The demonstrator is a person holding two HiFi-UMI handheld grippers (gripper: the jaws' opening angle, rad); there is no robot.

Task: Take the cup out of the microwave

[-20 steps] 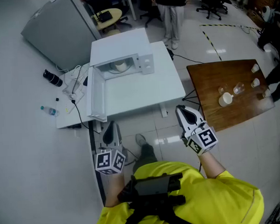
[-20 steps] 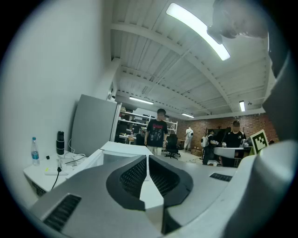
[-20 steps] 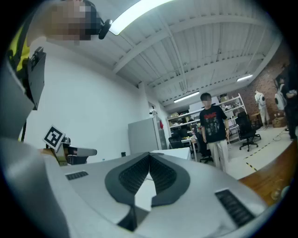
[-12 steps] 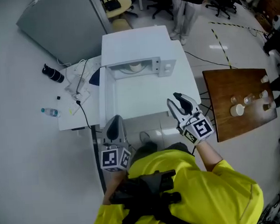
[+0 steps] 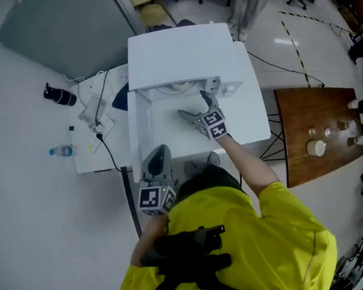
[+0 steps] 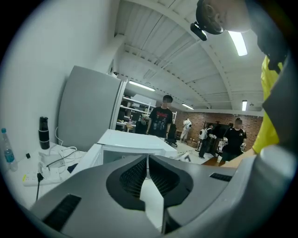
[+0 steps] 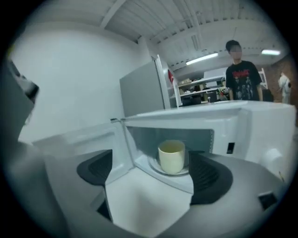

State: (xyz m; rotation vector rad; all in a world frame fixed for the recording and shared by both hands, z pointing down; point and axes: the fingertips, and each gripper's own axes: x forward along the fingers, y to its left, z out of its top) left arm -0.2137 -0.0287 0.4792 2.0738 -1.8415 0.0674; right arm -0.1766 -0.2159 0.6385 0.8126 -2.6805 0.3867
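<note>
A pale yellow cup [image 7: 172,157] stands upright on the glass plate inside the white microwave [image 5: 183,53]. The microwave's door [image 5: 139,132] hangs open to the left. My right gripper [image 5: 192,104] is open over the white table just in front of the oven's mouth, and nothing is between its fingers. In the right gripper view the cup sits ahead of the right gripper [image 7: 153,179], between the lines of the two pads and apart from them. My left gripper [image 5: 159,165] is shut and empty at the table's front edge; its pads [image 6: 139,174] meet.
A power strip with cables [image 5: 98,113], a black bottle [image 5: 55,94] and a water bottle [image 5: 63,152] lie on the white table [image 5: 250,122] left of the door. A brown table [image 5: 303,147] with small cups stands at the right. People stand in the background.
My right gripper has gone forward from near the table's front edge to the microwave's mouth, still open. The left gripper has stayed low and shut. The view has come closer to the microwave.
</note>
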